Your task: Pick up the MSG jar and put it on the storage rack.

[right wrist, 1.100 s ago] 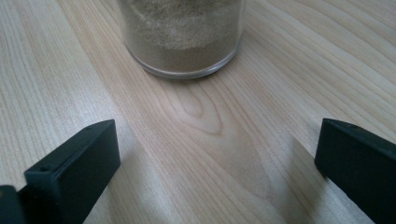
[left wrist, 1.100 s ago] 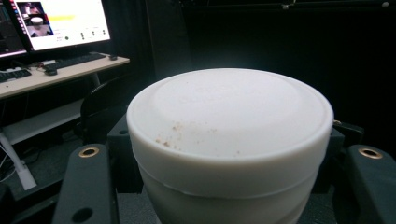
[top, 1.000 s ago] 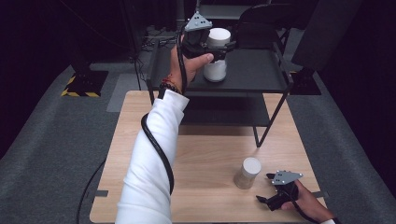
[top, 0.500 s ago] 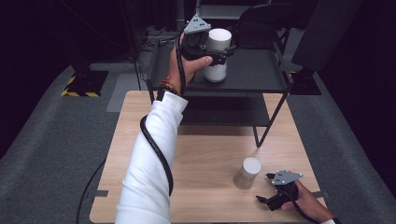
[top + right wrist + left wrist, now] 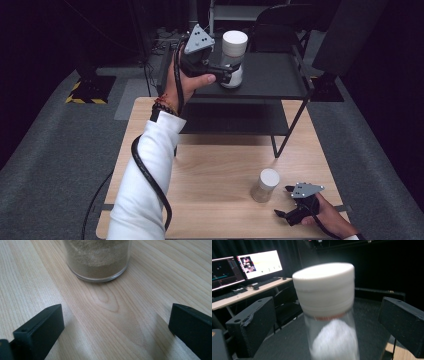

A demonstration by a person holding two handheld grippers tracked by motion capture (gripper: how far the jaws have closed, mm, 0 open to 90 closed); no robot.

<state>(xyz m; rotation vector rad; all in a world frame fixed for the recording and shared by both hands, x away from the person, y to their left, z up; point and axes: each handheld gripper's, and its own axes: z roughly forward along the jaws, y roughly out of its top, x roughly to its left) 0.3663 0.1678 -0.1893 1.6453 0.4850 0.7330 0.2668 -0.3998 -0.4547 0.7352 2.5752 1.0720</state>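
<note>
The left gripper (image 5: 227, 75) is reaching over the black cart shelf (image 5: 270, 80), its jaws having just been opening, now standing wide either side of the white-lidded jar (image 5: 234, 59) without pressing on it. That jar is standing upright on the shelf, long axis vertical, dead centre between the 2 jaws. Down on the wooden table (image 5: 210, 175), the right gripper (image 5: 285, 202) is resting with jaws apart, the second jar (image 5: 265, 185) just ahead of them, untouched, so the right hand is nearer that 1.
</note>
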